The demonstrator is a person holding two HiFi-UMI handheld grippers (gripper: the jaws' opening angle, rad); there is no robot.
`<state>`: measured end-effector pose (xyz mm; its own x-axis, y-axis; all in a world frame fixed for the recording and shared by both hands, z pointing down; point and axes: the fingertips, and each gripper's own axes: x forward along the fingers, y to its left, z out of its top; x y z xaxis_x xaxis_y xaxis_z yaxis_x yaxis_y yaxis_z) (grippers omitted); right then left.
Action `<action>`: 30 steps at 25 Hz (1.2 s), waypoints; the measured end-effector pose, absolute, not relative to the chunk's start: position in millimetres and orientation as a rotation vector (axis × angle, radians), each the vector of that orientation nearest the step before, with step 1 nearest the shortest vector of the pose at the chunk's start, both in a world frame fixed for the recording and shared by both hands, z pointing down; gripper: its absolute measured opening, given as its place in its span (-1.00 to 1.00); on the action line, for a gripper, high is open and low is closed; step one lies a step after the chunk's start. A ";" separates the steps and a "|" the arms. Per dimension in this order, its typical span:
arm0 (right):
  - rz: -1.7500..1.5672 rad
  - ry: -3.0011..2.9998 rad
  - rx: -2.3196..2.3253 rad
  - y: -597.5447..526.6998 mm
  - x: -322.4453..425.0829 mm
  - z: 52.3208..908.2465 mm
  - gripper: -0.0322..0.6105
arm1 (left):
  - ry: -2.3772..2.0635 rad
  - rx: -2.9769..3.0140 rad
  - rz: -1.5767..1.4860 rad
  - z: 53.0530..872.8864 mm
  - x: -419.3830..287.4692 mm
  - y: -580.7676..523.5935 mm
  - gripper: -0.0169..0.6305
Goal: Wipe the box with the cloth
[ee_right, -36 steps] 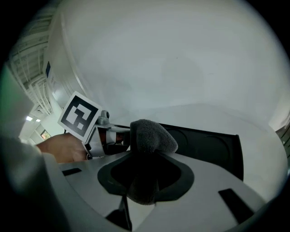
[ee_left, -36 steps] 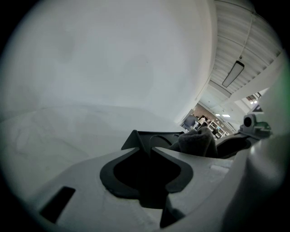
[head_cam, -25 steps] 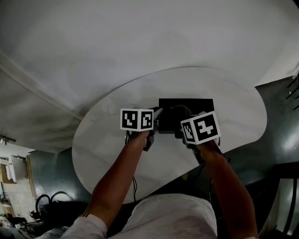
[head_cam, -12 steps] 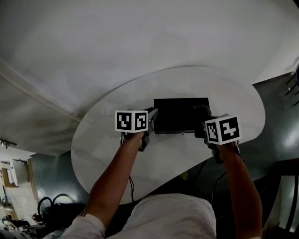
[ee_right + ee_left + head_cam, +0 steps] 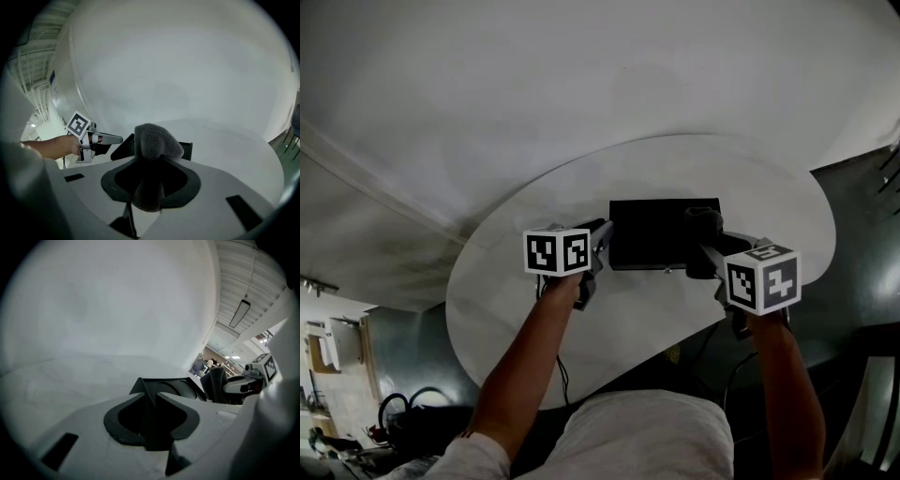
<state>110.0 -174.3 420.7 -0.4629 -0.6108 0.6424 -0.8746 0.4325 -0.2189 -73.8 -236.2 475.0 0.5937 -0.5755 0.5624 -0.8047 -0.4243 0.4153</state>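
A flat black box [image 5: 656, 230] lies on the white oval table [image 5: 516, 309]. My left gripper [image 5: 602, 236] sits at the box's left end; in the left gripper view its jaws stand closed on a corner of the box [image 5: 176, 387]. My right gripper [image 5: 705, 251] is at the box's right end, shut on a dark grey cloth [image 5: 703, 225]. In the right gripper view the cloth [image 5: 154, 138] bulges up out of the jaws and hides the fingertips. The box [image 5: 186, 150] shows behind the cloth. Whether the cloth touches the box I cannot tell.
The table's near edge [image 5: 619, 370] runs just in front of the person's body. A dark floor [image 5: 862, 281] lies to the right and a pale wall [image 5: 581, 84] rises beyond the table. Cables [image 5: 565, 375] hang under the table.
The right gripper has carried the cloth rightward along the box, from near its left part to its right end, rising slightly. The left gripper has stayed at the box's left end.
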 end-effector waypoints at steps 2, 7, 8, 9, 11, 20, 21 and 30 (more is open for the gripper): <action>0.725 -2.276 1.254 -174.7 104.6 410.5 -0.62 | -1.114 2.168 0.427 465.7 -79.7 -233.7 -0.69; 0.680 -2.403 1.244 -173.6 94.1 386.2 -0.62 | -1.151 2.260 0.333 425.7 -81.8 -225.2 -0.69; 0.666 -2.433 1.240 -172.7 91.8 379.7 -0.62 | -1.154 2.292 0.308 415.1 -80.3 -222.9 -0.70; 0.649 -2.465 1.235 -171.7 89.3 372.7 -0.62 | -1.155 2.326 0.282 404.3 -78.3 -220.4 -0.72; 0.609 -2.535 1.223 -169.4 83.7 357.7 -0.62 | -1.156 2.397 0.231 383.4 -74.0 -214.9 -0.74; 0.393 -2.791 1.151 -154.0 67.2 307.2 -0.62 | -1.127 2.704 0.023 310.8 -46.5 -183.7 -0.82; 0.372 -2.814 1.145 -152.4 66.6 303.3 -0.62 | -1.123 2.737 -0.006 303.0 -43.6 -180.0 -0.83; 0.247 -2.981 1.100 -134.3 67.4 276.6 -0.62 | -1.099 2.915 -0.163 264.6 -23.9 -149.3 -0.87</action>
